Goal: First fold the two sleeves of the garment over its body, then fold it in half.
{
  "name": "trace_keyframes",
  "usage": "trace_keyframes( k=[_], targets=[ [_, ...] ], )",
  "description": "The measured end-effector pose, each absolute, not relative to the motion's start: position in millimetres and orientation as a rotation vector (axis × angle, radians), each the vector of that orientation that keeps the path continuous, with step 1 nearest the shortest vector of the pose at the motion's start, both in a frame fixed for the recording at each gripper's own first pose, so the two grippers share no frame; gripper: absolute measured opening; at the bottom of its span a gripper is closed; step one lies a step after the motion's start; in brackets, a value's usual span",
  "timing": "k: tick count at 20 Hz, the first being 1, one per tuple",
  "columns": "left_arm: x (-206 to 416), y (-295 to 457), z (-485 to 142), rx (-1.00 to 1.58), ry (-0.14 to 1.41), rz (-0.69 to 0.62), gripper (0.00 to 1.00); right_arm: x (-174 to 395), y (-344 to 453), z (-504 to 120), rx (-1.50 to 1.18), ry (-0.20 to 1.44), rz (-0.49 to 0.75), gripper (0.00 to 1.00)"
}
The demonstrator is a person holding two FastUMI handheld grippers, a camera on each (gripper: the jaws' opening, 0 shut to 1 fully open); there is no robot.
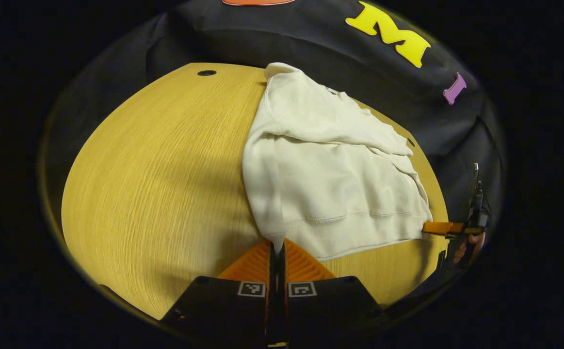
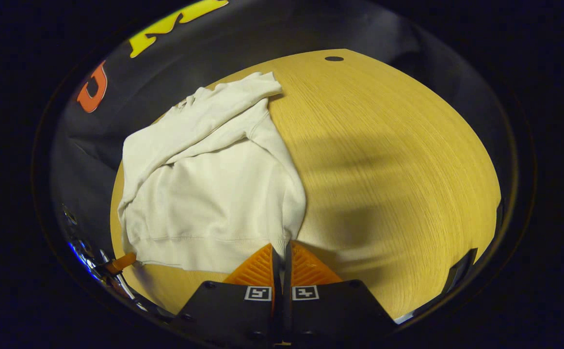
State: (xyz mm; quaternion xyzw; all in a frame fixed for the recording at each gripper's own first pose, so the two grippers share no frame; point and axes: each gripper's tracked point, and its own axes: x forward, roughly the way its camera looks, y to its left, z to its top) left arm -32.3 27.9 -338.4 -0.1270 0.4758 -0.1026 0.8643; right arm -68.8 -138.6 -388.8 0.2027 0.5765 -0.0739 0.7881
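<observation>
Your left tongs pinch one hem corner of the white sweatshirt, right tongs the other; sleeves folded across, on the tabletop. No legible label.

A cream sweatshirt lies flat on the tabletop, toward 2 o'clock in the left gripper view and 10 o'clock in the right gripper view. Both sleeves are folded across its body. The ribbed hem faces the near edge, its 2 bottom corners pinched.
</observation>
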Motion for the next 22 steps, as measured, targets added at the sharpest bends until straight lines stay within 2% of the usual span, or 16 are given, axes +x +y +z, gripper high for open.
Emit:
trace_keyframes(
  k=[5, 10, 22],
  targets=[
    [-23, 22, -293, -0.185, 0.89, -0.299, 0.03, -57, -148, -348, 0.469, 1.149, -0.141, 0.01],
    [-7, 22, -250, -0.113, 0.8, -0.34, 0.03, -18, -149, -293, 0.499, 1.014, -0.114, 0.01],
    [133, 11, -124, -0.001, 0.517, -0.374, 0.03, 127, -145, -167, 0.467, 0.762, 0.008, 0.0]
  ],
)
